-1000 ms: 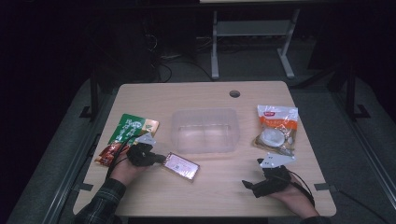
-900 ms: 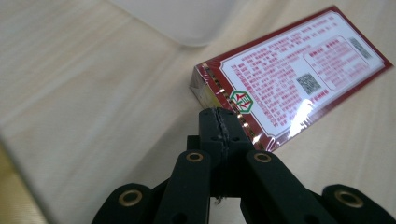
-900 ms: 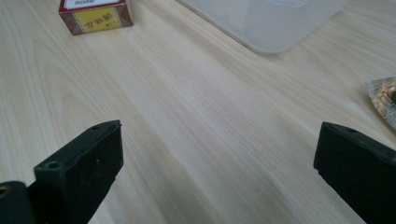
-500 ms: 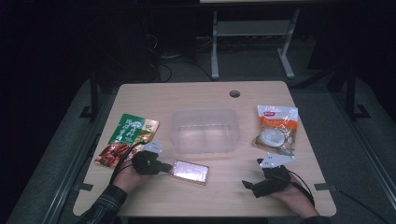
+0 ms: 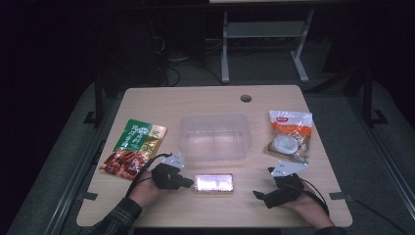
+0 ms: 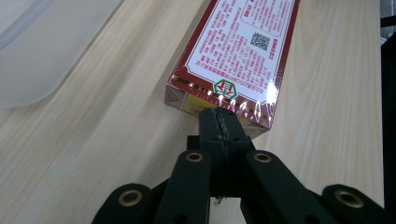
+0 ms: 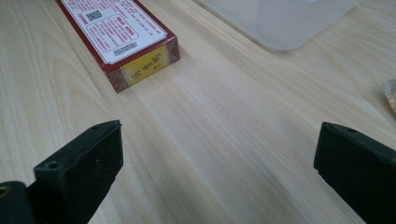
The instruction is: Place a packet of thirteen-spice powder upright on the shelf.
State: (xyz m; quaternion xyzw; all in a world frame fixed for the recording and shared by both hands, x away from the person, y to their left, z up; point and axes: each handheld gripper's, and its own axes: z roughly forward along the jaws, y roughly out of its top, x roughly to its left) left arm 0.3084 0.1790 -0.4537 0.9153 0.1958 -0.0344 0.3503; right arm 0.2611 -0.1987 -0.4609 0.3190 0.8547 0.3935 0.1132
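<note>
A flat red box (image 5: 214, 183) with a white printed label lies on the wooden table (image 5: 205, 103) near its front edge. In the left gripper view, the box (image 6: 233, 51) has its near end against the tips of my left gripper (image 6: 219, 116), whose jaws are shut together with nothing between them. From above, the left gripper (image 5: 190, 184) sits just left of the box. My right gripper (image 5: 257, 196) rests to the box's right, apart from it. Its own view shows the right gripper (image 7: 215, 154) open wide over bare wood, with the box (image 7: 121, 32) farther off.
A clear plastic container (image 5: 215, 137) stands behind the box at mid-table. A green and red food packet (image 5: 134, 147) lies at the left, and an orange and white packet (image 5: 288, 134) at the right. A cable hole (image 5: 245, 98) sits near the far edge.
My left gripper has moved right along the front of the table, and the red box has slid right ahead of it and turned parallel to the edge. The right gripper has kept still.
</note>
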